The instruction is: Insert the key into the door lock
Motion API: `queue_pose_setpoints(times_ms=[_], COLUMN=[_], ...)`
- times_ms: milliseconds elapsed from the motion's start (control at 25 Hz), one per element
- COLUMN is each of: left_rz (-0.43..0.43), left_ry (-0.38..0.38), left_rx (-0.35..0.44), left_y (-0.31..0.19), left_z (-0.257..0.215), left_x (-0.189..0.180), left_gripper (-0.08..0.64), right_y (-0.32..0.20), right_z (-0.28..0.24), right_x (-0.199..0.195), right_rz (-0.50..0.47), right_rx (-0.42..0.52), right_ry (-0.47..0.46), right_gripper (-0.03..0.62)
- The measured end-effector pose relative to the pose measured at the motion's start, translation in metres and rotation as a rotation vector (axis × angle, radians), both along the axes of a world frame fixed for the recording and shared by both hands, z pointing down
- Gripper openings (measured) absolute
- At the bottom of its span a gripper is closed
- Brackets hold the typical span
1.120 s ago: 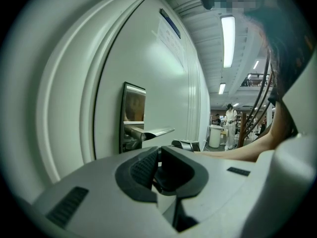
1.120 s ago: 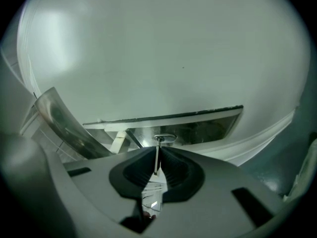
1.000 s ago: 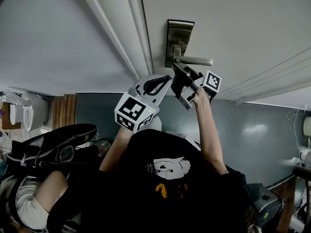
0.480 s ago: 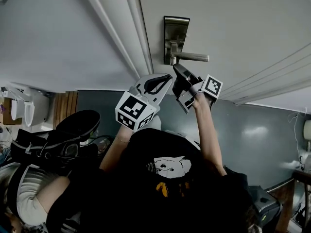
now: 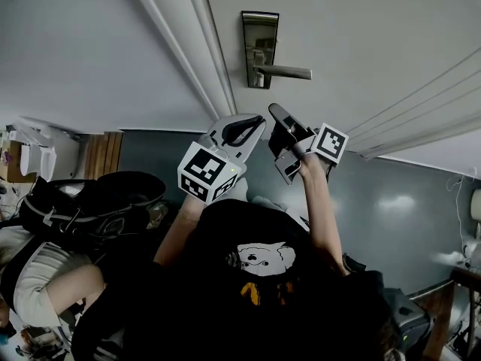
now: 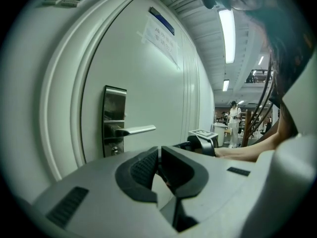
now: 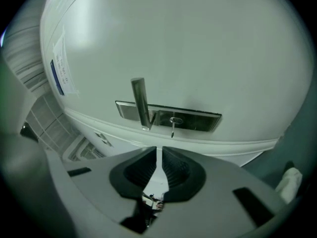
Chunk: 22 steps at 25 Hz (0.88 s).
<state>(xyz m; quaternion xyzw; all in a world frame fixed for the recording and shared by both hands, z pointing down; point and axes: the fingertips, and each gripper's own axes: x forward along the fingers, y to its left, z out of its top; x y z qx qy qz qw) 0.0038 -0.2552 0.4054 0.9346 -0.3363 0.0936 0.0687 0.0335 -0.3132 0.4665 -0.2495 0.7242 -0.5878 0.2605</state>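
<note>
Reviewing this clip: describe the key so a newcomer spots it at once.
On the white door, find the long metal lock plate that carries the lever handle. The key is the thin sliver sticking out of the round keyhole beside the lever's base, far shorter and slimmer than the lever.
</note>
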Motion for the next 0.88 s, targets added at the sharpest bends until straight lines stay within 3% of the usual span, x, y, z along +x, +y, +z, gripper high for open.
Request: queue_pose_setpoints(times_ms=[280,560,880], left_rz=[-0.038,-0.067,-0.079], left_ry=[-0.026,-0.057,-0.067], left_rx=[-0.023,-0.034,-0.051], left_y=[0.052,0.121,0.127], left_z=[0.008,0.008,0.01], left_x=[0.028,0.01,0.006], left_gripper=[0.025,0.025,0.025], right_y=[0.058,0.126,0.13], right_z=[-0.007,-0.014,-0.011], right_x=[0.032,0.017,0.016], right_rz=[-0.004,-0.007,-0.004], right_rx=[0.065,0.101,0.107], right_ry=[0.094,0.153,0.194], right_gripper=[0.025,0.025,0.025])
